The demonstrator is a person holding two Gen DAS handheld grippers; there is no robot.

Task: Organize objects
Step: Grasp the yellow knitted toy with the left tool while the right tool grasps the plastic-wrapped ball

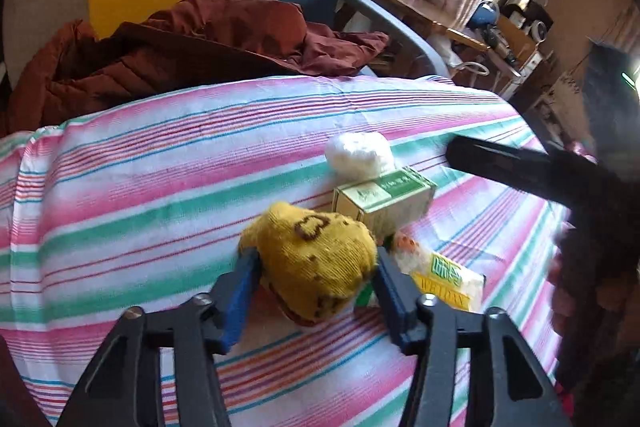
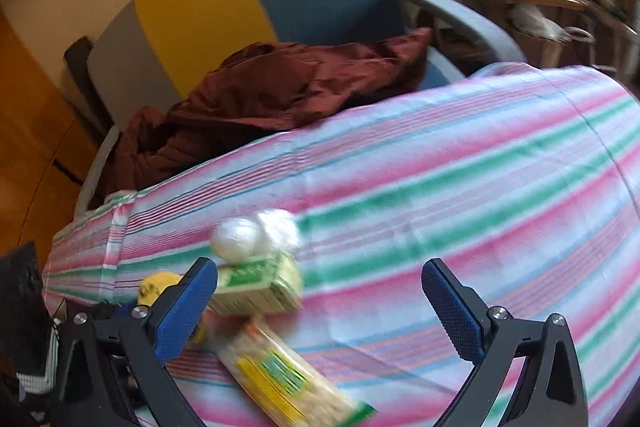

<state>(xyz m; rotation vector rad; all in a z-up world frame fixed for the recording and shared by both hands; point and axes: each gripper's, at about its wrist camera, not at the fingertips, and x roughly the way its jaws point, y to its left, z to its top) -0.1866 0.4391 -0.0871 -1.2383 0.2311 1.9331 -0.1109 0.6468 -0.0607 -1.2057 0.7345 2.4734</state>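
Pinching one yellow sock (image 1: pixel 316 267), left fingers (image 1: pixel 244 279); right fingers (image 2: pixel 452 311) spread near one green box (image 2: pixel 260 287), one packet (image 2: pixel 288 375).

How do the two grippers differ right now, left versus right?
The left gripper has its blue fingers closed against a yellow knitted sock; the right gripper stands wide open with nothing between its fingers. The left holds its load over the striped cloth; the right hangs beside the green box, not gripping it. Both have blue pads and point down at the cloth.

Knitted sock (image 1: pixel 316 263), woven striped cloth (image 1: pixel 160 187)
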